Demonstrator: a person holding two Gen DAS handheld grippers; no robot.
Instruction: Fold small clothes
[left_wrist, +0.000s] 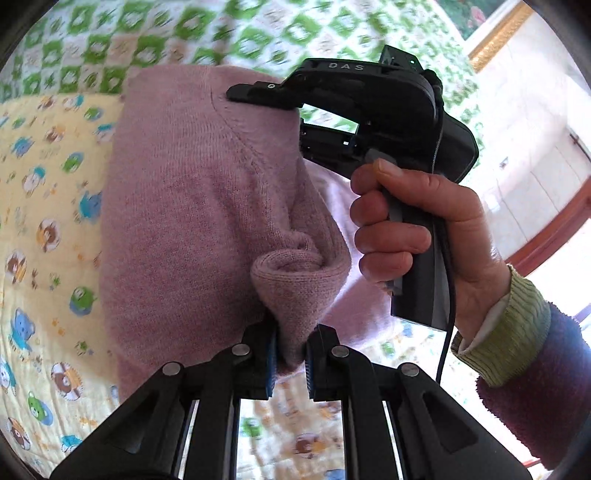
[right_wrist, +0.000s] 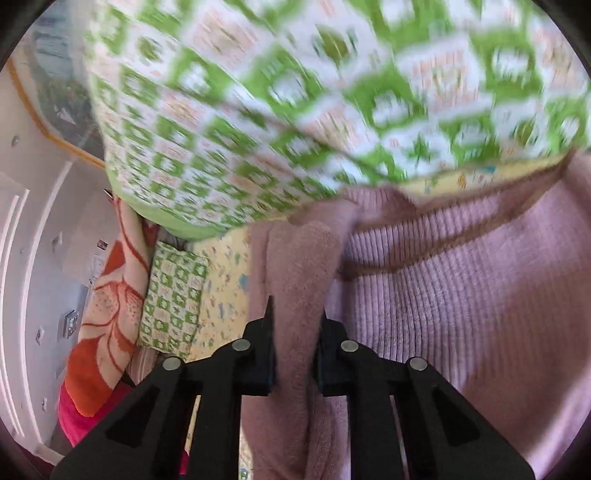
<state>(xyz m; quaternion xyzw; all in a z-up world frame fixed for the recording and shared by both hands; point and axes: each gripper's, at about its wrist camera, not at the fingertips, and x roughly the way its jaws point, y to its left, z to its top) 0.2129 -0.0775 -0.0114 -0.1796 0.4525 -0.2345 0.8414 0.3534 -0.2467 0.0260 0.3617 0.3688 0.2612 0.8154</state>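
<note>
A small mauve-pink knit sweater (left_wrist: 192, 192) hangs lifted over the yellow cartoon-print bed sheet (left_wrist: 44, 221). My left gripper (left_wrist: 290, 354) is shut on a bunched corner of the knit. The right gripper (left_wrist: 266, 96), held in a hand, shows in the left wrist view pinching the sweater's far upper edge. In the right wrist view my right gripper (right_wrist: 295, 347) is shut on a fold of the sweater (right_wrist: 461, 280), whose ribbed side spreads to the right.
A green-and-white checked quilt (right_wrist: 295, 110) lies piled at the back of the bed. An orange floral blanket (right_wrist: 107, 306) and a checked pillow (right_wrist: 173, 299) sit at the left. White wall and cupboards (left_wrist: 528, 166) stand beyond the bed.
</note>
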